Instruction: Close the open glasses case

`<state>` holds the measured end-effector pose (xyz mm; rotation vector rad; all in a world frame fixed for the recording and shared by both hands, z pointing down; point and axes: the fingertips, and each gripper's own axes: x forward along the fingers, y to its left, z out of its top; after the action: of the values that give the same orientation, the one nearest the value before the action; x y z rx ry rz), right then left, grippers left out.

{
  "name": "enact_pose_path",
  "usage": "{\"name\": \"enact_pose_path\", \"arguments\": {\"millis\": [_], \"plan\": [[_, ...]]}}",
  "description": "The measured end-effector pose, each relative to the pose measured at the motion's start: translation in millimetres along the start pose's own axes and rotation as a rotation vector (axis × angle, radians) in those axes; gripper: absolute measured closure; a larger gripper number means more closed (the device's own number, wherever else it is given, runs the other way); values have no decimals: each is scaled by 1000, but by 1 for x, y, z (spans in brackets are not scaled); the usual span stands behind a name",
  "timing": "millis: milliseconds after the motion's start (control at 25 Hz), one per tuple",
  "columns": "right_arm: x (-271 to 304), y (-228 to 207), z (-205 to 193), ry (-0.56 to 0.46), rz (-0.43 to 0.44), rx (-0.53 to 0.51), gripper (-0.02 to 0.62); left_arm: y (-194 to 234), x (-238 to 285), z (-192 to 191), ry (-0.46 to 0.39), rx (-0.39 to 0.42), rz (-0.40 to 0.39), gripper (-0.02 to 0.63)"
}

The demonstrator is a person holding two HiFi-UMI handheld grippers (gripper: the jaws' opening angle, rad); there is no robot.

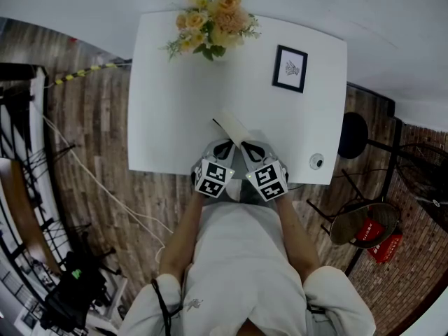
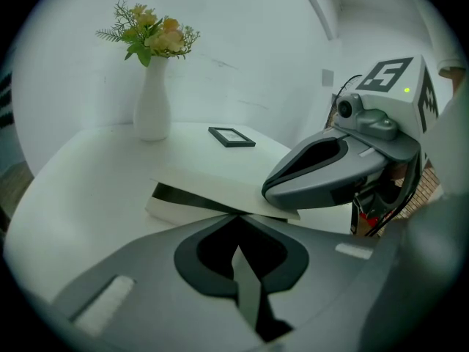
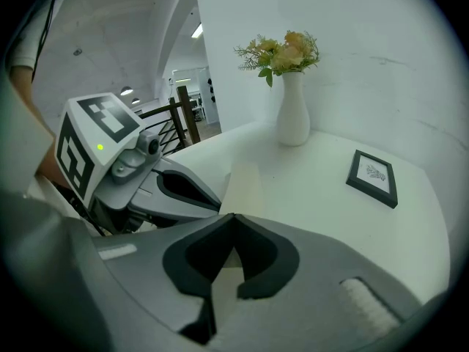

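**Glasses case** [image 2: 212, 185] – cream, lay on the white table [image 1: 168, 103] near its front edge, just ahead of both claws. The lid was tilted above the base and a dark gap showed between them on one side, so it was not fully closed.

**Left claw** [image 2: 238, 217] – jaws together, nothing between them. The tips were just short of the near edge of the case.

**Right claw** [image 3: 231, 217] – jaws together, nothing gripped. It lay across the top of the case lid, as seen from the left gripper view, close beside the left claw.

**Vase** [image 2: 153, 101] – white, upright, at the far side of the table, holding yellow and peach flowers [image 1: 210, 19].

**Picture frame** [image 1: 290, 68] – black, lying flat, to the right of the vase and well apart from the case.

**Small round object** [image 1: 316, 161] – near the front right corner of the table; its kind could not be made out.

**Stool** [image 1: 353, 135] – black, on the wood floor [image 1: 91, 117] just right of the table.
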<state>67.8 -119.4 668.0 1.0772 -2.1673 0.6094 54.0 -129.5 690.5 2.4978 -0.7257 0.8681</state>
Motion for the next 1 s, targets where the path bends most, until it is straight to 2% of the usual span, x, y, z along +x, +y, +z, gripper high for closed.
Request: {"name": "enact_pose_path", "arguments": {"millis": [720, 1000], "plan": [[8, 8, -6, 25, -3, -3, 591, 1, -1, -15, 45, -4, -16, 586], [10, 10, -8, 34, -6, -13, 592, 4, -1, -17, 82, 18, -5, 586]]}}
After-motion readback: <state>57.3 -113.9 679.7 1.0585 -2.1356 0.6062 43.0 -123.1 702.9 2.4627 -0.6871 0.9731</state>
